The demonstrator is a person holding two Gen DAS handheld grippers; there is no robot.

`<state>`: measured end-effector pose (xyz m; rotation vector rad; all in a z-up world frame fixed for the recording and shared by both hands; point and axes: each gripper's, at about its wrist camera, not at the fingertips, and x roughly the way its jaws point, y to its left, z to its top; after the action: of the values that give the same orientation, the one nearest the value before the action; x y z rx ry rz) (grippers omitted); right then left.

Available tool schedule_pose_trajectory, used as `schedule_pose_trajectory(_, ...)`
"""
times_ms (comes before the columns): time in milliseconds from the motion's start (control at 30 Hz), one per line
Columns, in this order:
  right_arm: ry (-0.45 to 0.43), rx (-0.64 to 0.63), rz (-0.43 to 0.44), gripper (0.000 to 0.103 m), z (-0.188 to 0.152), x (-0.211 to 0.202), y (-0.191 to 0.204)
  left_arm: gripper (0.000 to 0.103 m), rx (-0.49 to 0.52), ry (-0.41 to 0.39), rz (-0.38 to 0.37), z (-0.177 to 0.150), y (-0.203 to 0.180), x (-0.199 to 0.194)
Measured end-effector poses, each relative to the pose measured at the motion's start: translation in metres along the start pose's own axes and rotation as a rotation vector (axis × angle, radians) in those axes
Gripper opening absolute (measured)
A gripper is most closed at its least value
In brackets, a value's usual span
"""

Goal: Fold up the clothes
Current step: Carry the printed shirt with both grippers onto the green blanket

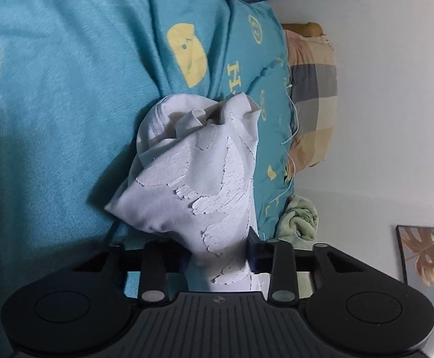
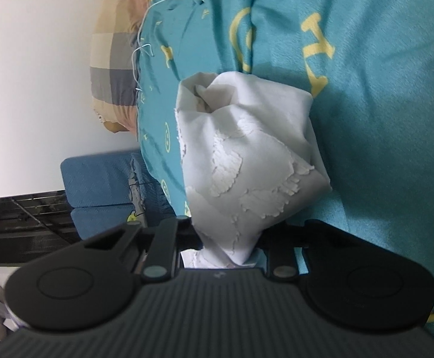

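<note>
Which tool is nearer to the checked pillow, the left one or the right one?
Cannot tell: left tool and right tool both grip the white garment, and the checked pillow lies far beyond each.

My right gripper is clamped on the white garment, which bunches out from between the jaws toward 12 o'clock. The cloth carries raised white patches. Behind it lies the teal blanket with yellow print, filling 12 to 4 o'clock. A checked pillow sits at 10 o'clock; a blue cushion at 9 o'clock.
</note>
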<state>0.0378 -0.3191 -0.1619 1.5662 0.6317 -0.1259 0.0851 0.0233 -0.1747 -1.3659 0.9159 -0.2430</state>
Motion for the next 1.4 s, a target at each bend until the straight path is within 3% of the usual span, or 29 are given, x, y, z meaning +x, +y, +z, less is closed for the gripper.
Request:
schedule_pose_trajectory(300,-0.014,-0.003,0.055,0.025,-0.002,-0.014,0.008,0.028,0.064,0.008,-0.039,-0.006,-0.036,-0.012)
schedule_pose_trajectory(500,-0.016,0.017,0.121,0.025,0.0,-0.041,0.027,0.027,0.111,0.024,-0.043,-0.023,-0.085,-0.031)
schedule_pose_trajectory(733,-0.054,0.007,0.19,0.025,0.01,-0.098,0.053,0.027,0.179,0.045,-0.061,-0.068,-0.145,-0.034)
schedule_pose_trajectory(900,-0.109,-0.023,0.226,0.025,0.041,-0.15,0.077,0.027,0.214,0.122,-0.1,-0.129,-0.18,-0.038)
schedule_pose_trajectory(1100,-0.245,-0.073,0.238,0.025,0.114,-0.217,0.117,0.027,0.298,0.237,-0.155,-0.195,-0.26,0.048)
schedule_pose_trajectory(1400,-0.501,-0.173,0.244,0.025,0.275,-0.309,0.175,0.027,0.424,0.442,-0.262,-0.319,-0.379,0.215)
